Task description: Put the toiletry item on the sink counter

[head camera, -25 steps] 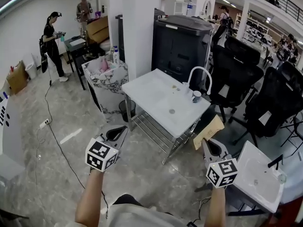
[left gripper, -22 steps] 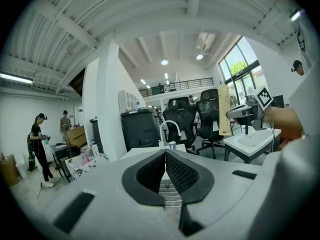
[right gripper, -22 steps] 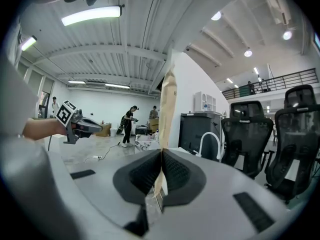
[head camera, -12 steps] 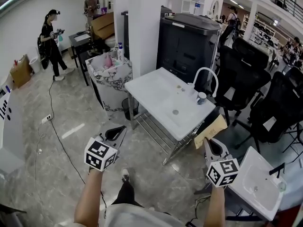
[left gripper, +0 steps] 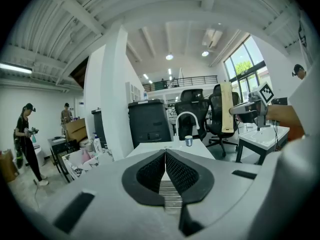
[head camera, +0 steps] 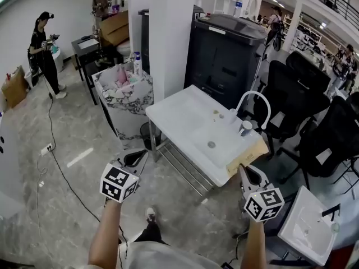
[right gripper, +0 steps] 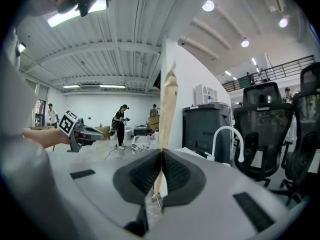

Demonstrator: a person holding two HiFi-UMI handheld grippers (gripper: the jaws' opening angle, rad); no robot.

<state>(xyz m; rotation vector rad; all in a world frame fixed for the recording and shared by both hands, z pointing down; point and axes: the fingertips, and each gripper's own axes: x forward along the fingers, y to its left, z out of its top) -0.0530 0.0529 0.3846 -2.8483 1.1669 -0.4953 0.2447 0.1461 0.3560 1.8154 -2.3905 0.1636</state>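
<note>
A flat tan paper packet [head camera: 247, 157] stands upright in my right gripper [head camera: 245, 172], whose jaws are shut on its lower edge; it reaches the near right corner of the white sink counter [head camera: 182, 115]. In the right gripper view the packet [right gripper: 167, 109] rises from between the pads of that gripper [right gripper: 162, 156]. My left gripper [head camera: 140, 159] hangs shut and empty, left of the counter's front. In the left gripper view the closed jaws [left gripper: 165, 152] face the counter [left gripper: 167, 147]. A curved white faucet [head camera: 251, 101] and a small cup [head camera: 245, 128] stand at the counter's far side.
Behind the counter stand a black cabinet [head camera: 224, 55], a white pillar [head camera: 162, 32] and black office chairs [head camera: 294, 94]. A marble-patterned bin [head camera: 120, 97] is to the left. A second white sink [head camera: 305, 231] is at lower right. People stand far left [head camera: 42, 46]. A cable crosses the floor [head camera: 61, 156].
The sink counter has drawn closer and lower in the head view. The packet's top now overlaps the counter's near corner. Both grippers keep their pose and stay shut.
</note>
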